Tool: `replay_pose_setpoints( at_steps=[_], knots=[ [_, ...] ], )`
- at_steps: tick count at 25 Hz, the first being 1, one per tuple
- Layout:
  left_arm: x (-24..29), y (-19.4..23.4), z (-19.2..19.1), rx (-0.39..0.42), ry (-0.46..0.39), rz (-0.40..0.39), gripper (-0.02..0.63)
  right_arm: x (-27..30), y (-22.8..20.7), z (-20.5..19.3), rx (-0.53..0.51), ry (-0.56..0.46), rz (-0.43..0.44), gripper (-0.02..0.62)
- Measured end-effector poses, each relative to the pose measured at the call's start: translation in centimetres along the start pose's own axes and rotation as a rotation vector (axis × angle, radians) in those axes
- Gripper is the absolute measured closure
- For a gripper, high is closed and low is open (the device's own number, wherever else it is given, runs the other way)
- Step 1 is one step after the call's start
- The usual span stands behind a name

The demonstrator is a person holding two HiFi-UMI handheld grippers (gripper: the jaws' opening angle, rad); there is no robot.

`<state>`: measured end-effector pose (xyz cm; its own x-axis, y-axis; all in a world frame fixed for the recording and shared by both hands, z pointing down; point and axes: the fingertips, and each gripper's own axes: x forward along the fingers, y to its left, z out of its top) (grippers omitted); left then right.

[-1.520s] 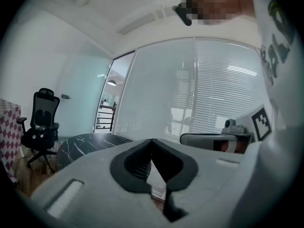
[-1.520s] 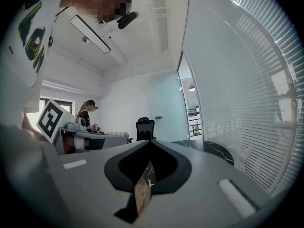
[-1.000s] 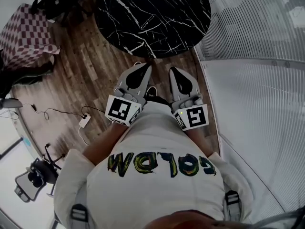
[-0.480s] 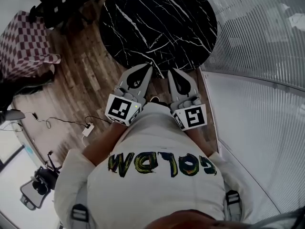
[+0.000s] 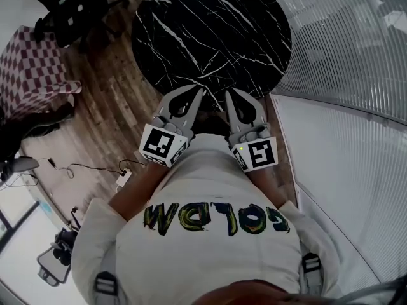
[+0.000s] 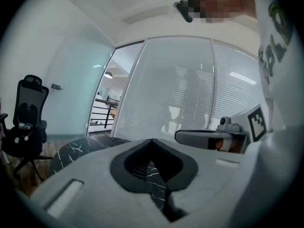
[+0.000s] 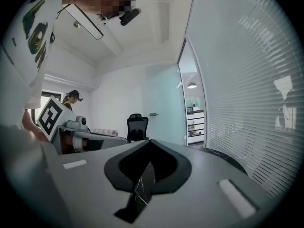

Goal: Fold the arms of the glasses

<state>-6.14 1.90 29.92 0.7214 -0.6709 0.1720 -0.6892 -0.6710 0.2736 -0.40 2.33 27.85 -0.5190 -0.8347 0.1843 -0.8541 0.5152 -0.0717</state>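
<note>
The left tongs [image 5: 201, 91] and the right tongs [image 5: 228, 94] are held side by side, just apart, with their tips over the near edge of the round black marble counter [image 5: 210, 30]. Both tongs are closed, tip against tip, with nothing clamped; only the counter shows through their cutouts. The glasses appear in no view. A slatted wall [image 5: 343, 75] stands to the right of the right tongs.

White short-sleeved T-shirt [image 5: 210, 189] with green, yellow and blue painted lettering [image 5: 213, 218] across the chest; grey buckled shoulder straps [image 5: 105, 286].
</note>
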Motion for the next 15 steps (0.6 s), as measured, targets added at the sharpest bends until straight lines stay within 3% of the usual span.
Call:
replay_pose_setpoints(
  at_steps=[15],
  knots=[
    [5.1,0.3,-3.6,-0.059,0.094,-0.005,0.586,1.0,-6.6,-2.9,0.012,0.089,0.012,0.592]
  ],
)
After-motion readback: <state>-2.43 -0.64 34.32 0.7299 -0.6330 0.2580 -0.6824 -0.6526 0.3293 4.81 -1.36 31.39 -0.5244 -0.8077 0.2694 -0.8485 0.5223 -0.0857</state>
